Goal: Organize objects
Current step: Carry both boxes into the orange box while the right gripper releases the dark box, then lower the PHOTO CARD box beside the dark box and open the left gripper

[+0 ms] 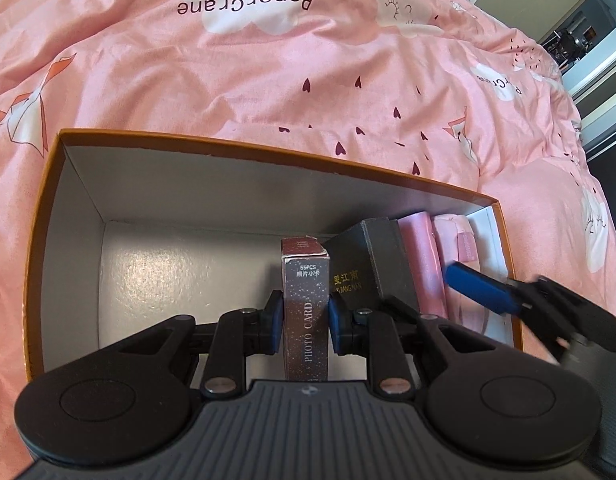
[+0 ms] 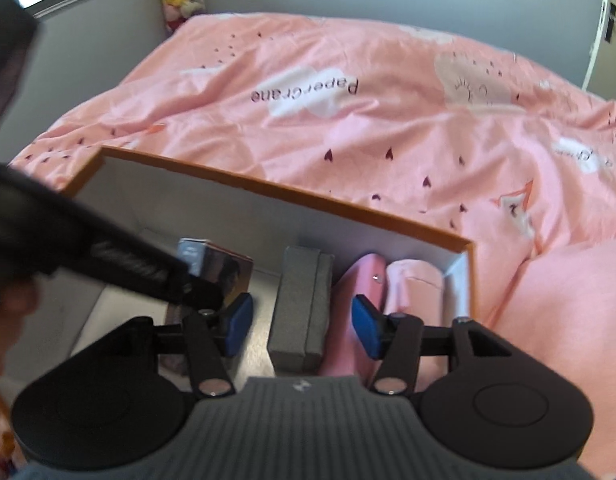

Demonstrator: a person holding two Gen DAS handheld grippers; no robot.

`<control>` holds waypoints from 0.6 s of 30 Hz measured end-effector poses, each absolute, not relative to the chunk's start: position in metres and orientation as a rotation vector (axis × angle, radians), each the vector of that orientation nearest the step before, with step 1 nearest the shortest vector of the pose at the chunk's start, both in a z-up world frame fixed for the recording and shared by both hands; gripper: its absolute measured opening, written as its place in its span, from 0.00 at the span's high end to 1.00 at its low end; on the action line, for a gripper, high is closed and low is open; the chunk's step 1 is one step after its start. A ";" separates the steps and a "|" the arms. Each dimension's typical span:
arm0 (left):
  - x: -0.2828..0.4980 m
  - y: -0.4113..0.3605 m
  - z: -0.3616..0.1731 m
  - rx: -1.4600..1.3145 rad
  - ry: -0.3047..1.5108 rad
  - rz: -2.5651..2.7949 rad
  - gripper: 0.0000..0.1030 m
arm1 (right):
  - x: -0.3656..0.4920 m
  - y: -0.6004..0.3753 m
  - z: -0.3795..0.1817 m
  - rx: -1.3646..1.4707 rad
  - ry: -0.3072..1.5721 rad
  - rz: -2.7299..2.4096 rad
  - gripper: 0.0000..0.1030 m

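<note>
While the left claw (image 1: 306, 322) clenches a photo card box (image 1: 306, 300) upright inside the orange-rimmed box (image 1: 268, 148), the right claw (image 2: 300, 326) stands released astride a grey box (image 2: 302, 312), pads clear of it. Beyond lie a pink pouch (image 2: 361, 280) and a paler pink roll (image 2: 417, 284) against the box's right wall. The right-wrist view is blurred, the left claw's arm hiding the photo card box's lower part. All rests on a bed's pink duvet (image 1: 268, 80); grey walls, a window behind.
</note>
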State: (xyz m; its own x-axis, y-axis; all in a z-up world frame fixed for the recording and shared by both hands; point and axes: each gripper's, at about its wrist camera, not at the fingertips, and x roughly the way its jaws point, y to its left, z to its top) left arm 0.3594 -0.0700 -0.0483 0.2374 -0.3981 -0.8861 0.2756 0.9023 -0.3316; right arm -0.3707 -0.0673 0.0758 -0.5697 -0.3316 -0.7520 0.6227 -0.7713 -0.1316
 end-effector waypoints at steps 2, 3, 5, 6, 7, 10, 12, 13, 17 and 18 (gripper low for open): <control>0.359 -0.072 -0.049 -0.109 1.247 -0.459 0.75 | -0.364 -0.057 0.081 1.022 0.485 -2.303 0.55; 0.359 -0.073 -0.049 -0.104 1.243 -0.455 0.75 | -0.362 -0.053 0.081 1.053 0.459 -2.287 0.67; 0.359 -0.078 -0.049 -0.079 1.229 -0.446 0.75 | -0.363 -0.048 0.076 1.126 0.398 -2.237 0.82; 0.359 -0.080 -0.049 -0.065 1.226 -0.443 0.75 | -0.364 -0.048 0.072 1.154 0.373 -2.216 0.84; 0.359 -0.082 -0.049 -0.057 1.227 -0.439 0.75 | -0.365 -0.049 0.067 1.169 0.370 -2.211 0.86; 0.361 -0.087 -0.051 -0.048 1.235 -0.429 0.75 | -0.371 -0.055 0.053 1.184 0.394 -2.234 0.91; 0.363 -0.090 -0.052 -0.033 1.233 -0.419 0.75 | -0.379 -0.053 0.048 1.209 0.355 -2.251 0.93; 0.364 -0.092 -0.052 -0.026 1.230 -0.415 0.75 | -0.383 -0.052 0.047 1.219 0.327 -2.257 0.93; 0.367 -0.098 -0.055 -0.017 1.225 -0.414 0.76 | -0.396 -0.045 0.041 1.283 0.214 -2.242 0.94; 0.368 -0.099 -0.056 -0.017 1.226 -0.415 0.76 | -0.396 -0.043 0.041 1.296 0.207 -2.236 0.94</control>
State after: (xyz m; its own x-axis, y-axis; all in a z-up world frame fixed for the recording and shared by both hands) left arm 0.3678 -0.0995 -0.0556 0.2734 -0.3173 -0.9080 0.2995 0.9252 -0.2332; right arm -0.3956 -0.0435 0.0412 -0.3902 -0.3758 -0.8406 0.5237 -0.8414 0.1331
